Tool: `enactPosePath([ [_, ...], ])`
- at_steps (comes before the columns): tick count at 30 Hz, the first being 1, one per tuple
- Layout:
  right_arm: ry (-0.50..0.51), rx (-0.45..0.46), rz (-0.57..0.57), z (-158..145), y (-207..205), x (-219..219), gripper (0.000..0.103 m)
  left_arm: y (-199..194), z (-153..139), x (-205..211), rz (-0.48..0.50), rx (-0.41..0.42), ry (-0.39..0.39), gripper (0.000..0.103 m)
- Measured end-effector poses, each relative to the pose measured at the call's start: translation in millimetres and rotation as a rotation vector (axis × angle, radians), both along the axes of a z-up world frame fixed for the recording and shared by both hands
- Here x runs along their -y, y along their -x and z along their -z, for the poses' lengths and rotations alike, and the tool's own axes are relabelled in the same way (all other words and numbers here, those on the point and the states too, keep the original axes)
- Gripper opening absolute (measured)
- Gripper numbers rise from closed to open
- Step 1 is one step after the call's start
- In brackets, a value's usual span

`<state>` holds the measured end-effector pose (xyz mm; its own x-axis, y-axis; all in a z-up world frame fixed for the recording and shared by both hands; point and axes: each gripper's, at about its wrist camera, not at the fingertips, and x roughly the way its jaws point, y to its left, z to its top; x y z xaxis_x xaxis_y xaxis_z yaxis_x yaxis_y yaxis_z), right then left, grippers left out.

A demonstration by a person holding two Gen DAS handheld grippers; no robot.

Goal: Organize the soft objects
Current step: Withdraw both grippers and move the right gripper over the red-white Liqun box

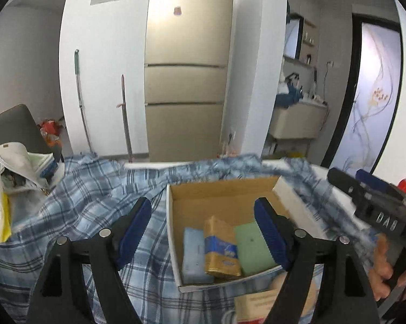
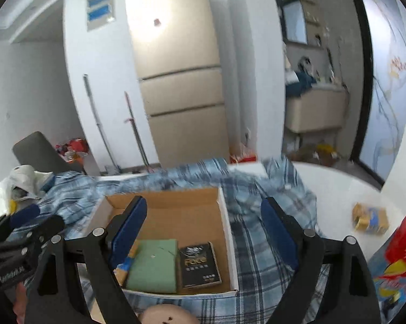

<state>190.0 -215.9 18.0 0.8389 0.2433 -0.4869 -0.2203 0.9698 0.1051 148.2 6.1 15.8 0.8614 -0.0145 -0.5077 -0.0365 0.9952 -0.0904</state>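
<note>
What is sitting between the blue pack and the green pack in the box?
A gold-and-blue tissue pack stands between the light blue pack and the green pack in the cardboard box. The left wrist view shows it best.

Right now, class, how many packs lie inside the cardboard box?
4. Inside the cardboard box, left to right: a pale blue pack, a yellow and blue pack, a green pack and a black pack. The gripper fingers may hide more.
</note>
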Motion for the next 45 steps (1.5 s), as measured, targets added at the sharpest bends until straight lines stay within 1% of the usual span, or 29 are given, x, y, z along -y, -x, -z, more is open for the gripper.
enactPosePath([
  [2, 0.009, 0.029, -0.026, -11.2, 10.4, -2.5, 0.085, 12.9, -14.6, 3.2, 0.006, 0.034, -0.004, 0.081],
  [5, 0.017, 0.046, -0.074, -21.5, 25.9, -3.3, 0.085, 33.4, -31.3, 7.9, 0.011, 0.08, -0.017, 0.081],
  [8, 0.019, 0.053, -0.111, -26.0, 40.6, -1.0, 0.085, 54.9, -40.9, 10.4, 0.027, 0.112, -0.007, 0.088],
  [9, 0.021, 0.058, -0.117, -26.9, 45.5, 0.4, 0.085, 63.7, -42.8, 11.6, 0.029, 0.124, -0.01, 0.088],
  [13, 0.022, 0.07, -0.131, -28.1, 61.6, 7.0, 0.085, 87.6, -43.2, 16.4, 0.042, 0.142, -0.019, 0.09],
  [15, 0.014, 0.067, -0.135, -28.6, 67.4, 12.6, 0.085, 98.8, -41.6, 14.7, 0.043, 0.156, 0.004, 0.095],
  [16, 0.013, 0.064, -0.136, -28.7, 69.7, 14.3, 0.085, 105.3, -40.3, 12.3, 0.051, 0.178, 0.026, 0.098],
  [17, 0.011, 0.063, -0.135, -28.4, 71.6, 15.3, 0.085, 110.2, -39.2, 10.1, 0.051, 0.204, 0.042, 0.103],
  [19, 0.009, 0.061, -0.129, -27.7, 76.5, 16.9, 0.085, 122.9, -34.5, 4.5, 0.023, 0.26, 0.055, 0.103],
  [22, 0.013, 0.051, -0.125, -24.4, 83.2, 18.0, 0.085, 127.3, -25.6, -2.3, 0.028, 0.242, 0.052, 0.103],
  [27, 0.017, 0.018, -0.131, -15.9, 93.3, 11.8, 0.085, 134.9, -7.2, -10.2, 0.03, 0.194, 0.014, 0.103],
  [30, 0.032, -0.007, -0.149, -7.6, 99.9, 4.7, 0.085, 142.5, 2.9, -14.3, 0.029, 0.18, 0.001, 0.103],
  [33, 0.049, -0.049, -0.17, 4.4, 104.6, -3.7, 0.085, 148.5, 12.2, -20.0, 0.04, 0.159, 0.005, 0.103],
  [35, 0.061, -0.101, -0.188, 14.6, 103.6, -10.5, 0.085, 151.4, 19.1, -23.2, 0.037, 0.162, 0.004, 0.103],
  [37, 0.076, -0.144, -0.217, 24.8, 103.7, -19.2, 0.085, 152.0, 28.9, -24.5, 0.023, 0.155, -0.015, 0.103],
  [39, 0.076, -0.201, -0.236, 34.7, 101.0, -28.6, 0.085, 148.0, 33.6, -25.7, 0.019, 0.135, -0.012, 0.103],
  [43, 0.031, -0.336, -0.257, 51.6, 89.5, -43.3, 0.085, 149.0, 36.2, -25.2, 0.021, 0.137, -0.015, 0.103],
  [44, 0.019, -0.384, -0.27, 57.3, 84.3, -46.8, 0.083, 148.5, 36.6, -25.2, 0.023, 0.128, -0.013, 0.103],
  [45, 0.004, -0.436, -0.286, 63.1, 78.4, -49.4, 0.078, 147.6, 37.3, -25.4, 0.024, 0.12, -0.01, 0.103],
])
